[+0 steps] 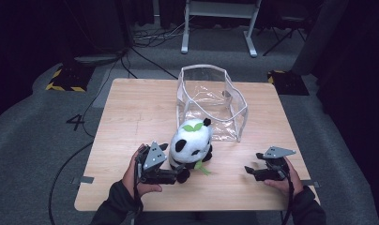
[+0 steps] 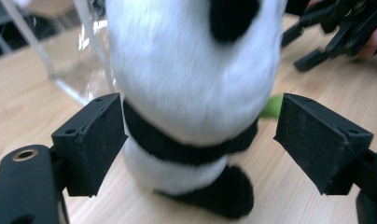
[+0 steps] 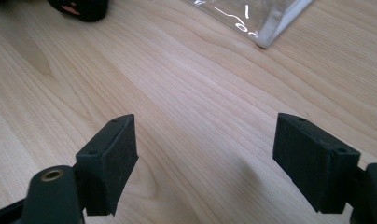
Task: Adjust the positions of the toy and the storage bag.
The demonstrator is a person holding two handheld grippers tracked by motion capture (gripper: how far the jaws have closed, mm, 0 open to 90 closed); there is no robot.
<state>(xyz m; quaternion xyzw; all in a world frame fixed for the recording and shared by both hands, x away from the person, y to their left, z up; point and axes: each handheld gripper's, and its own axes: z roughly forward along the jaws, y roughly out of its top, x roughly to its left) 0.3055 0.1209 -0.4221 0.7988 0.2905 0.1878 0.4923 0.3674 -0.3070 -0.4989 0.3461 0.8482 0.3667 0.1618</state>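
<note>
Two grippers rest low on the tabletop [image 1: 131, 108]: the left gripper [image 2: 196, 135] spread wide around the panda [image 1: 192, 143] before the clear bag [image 1: 211, 101], the right gripper [image 3: 203, 154] released and empty; soft, light plush probably grips best at its waist.

Number on the floor [image 1: 47, 136]: a dark "4" [image 1: 76, 122] stands on the grey floor left of the table.
Warning stripes: yellow and black hazard stripes [image 1: 64, 87] run along the edge of a dark base on the floor at the far left; a similar base at the far right shows a trace of yellow [image 1: 273, 72].
Clear bag [image 1: 211, 101]: no readable print.
Toy panda [image 1: 192, 143]: no readable label.
Gripper views: no text can be read in either one.
</note>
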